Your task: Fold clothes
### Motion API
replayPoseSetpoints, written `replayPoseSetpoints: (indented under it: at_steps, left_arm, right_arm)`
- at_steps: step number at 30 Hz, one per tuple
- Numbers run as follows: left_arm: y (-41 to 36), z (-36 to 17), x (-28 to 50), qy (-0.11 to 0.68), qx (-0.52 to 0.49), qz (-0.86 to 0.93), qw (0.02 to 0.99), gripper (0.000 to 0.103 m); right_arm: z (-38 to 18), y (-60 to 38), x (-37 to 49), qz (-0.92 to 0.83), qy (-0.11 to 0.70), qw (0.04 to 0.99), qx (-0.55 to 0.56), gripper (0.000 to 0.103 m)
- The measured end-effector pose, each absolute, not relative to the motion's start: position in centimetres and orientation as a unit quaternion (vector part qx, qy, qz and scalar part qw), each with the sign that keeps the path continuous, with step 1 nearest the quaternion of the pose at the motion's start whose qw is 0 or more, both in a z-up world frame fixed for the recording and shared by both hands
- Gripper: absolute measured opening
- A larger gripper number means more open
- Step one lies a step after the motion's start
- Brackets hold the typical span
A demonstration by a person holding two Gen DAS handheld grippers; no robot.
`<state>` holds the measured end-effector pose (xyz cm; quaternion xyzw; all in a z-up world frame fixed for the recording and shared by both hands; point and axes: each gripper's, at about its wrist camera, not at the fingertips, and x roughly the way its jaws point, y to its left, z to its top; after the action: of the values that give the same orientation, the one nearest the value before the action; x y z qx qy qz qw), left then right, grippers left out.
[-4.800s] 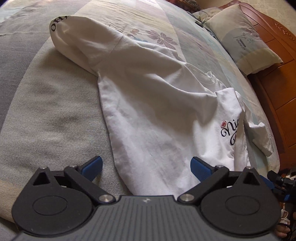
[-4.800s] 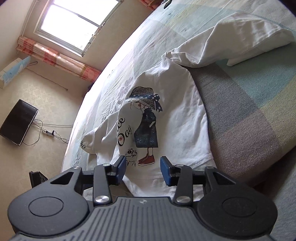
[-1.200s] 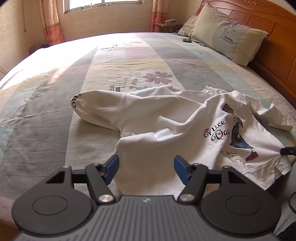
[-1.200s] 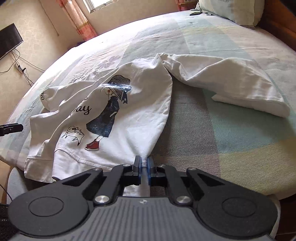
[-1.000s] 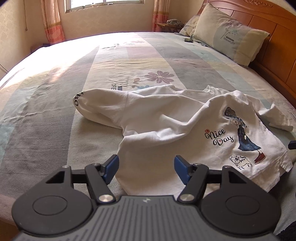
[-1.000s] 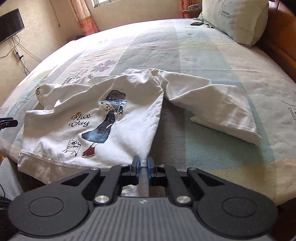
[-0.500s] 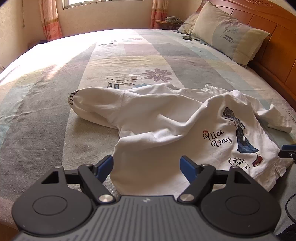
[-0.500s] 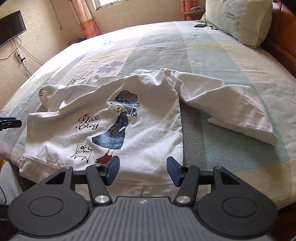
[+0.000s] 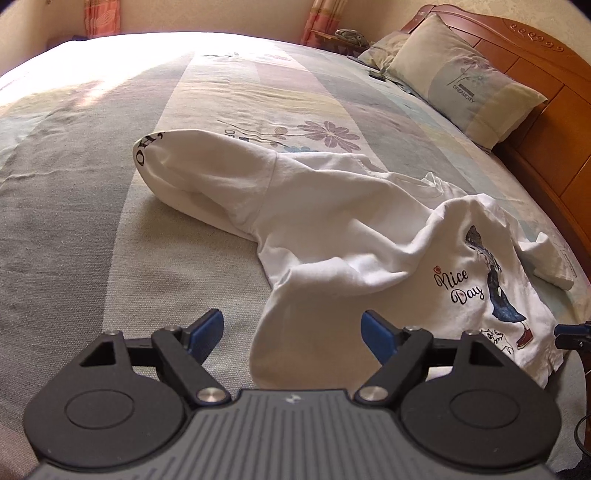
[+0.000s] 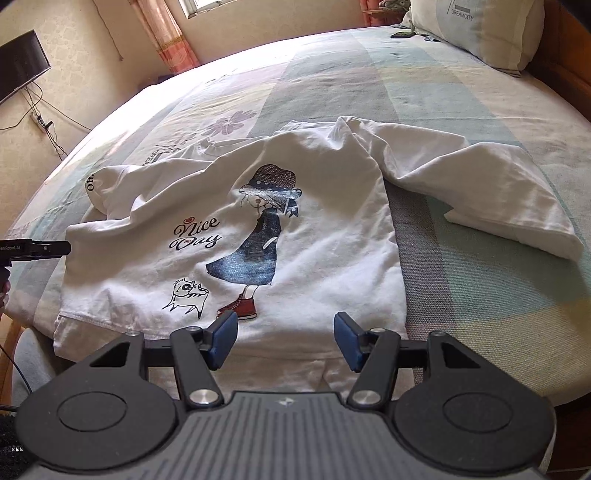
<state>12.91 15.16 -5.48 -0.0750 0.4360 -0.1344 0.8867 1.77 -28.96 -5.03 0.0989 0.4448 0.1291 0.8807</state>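
A white long-sleeved shirt [image 9: 332, 229] with a "Nice Day" girl print lies rumpled, print up, on the bed [image 9: 74, 221]. Its hem reaches the near edge. In the left wrist view my left gripper [image 9: 291, 325] is open. The shirt's lower left corner lies between and just beyond its blue pads without touching them. In the right wrist view my right gripper [image 10: 285, 326] is open over the hem of the shirt [image 10: 314, 258], below the red shoe print, and grips nothing. One sleeve [image 9: 192, 170] stretches far left; the other sleeve [image 10: 498, 192] lies folded to the right.
A pillow [image 9: 465, 85] leans on the wooden headboard [image 9: 554, 110] at the far right. A phone [image 10: 404, 34] lies near the pillow. A television [image 10: 22, 66] and cables hang on the left wall. The striped bedspread beyond the shirt is bare.
My right gripper has let go of the hem and opened. My left gripper has opened wider and moved down, closer to the shirt's lower left corner.
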Motion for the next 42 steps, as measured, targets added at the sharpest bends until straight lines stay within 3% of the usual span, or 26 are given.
replayPoseSetpoints:
  at_steps: [11,17,21,24,30,35,42]
  left_arm:
    - [15.9,-7.2,12.9,0.467,-0.131,-0.225,0.845,0.082]
    - [15.3,-4.0,11.3,0.482,0.004,-0.12,0.868,0.082]
    - [15.8,-1.4,9.9,0.457,0.084,-0.064,0.883,0.083]
    - [16.7,0.2,8.4,0.432,0.103,-0.04,0.895,0.085]
    - [19.0,0.9,6.3,0.424,0.072,-0.021,0.902,0.087]
    - [19.9,0.4,5.4,0.425,0.044,-0.031,0.904,0.087]
    - [18.3,-1.0,6.2,0.431,0.042,-0.064,0.899,0.087]
  right_arm:
    - [-4.4,-25.7,1.4,0.167,0.446,0.876,0.07,0.065]
    - [-3.2,-16.7,2.9,0.249,0.426,0.865,-0.089,0.072]
    - [-2.1,-8.4,3.2,0.318,0.394,0.846,-0.165,0.085]
    - [-1.9,-2.4,2.9,0.344,0.367,0.839,-0.206,0.096]
    - [-4.3,5.5,3.4,0.323,0.382,0.833,-0.237,0.098]
    - [-6.1,5.8,3.7,0.259,0.381,0.842,-0.281,0.098]
    - [-3.3,-0.8,6.6,0.193,0.389,0.88,-0.193,0.099]
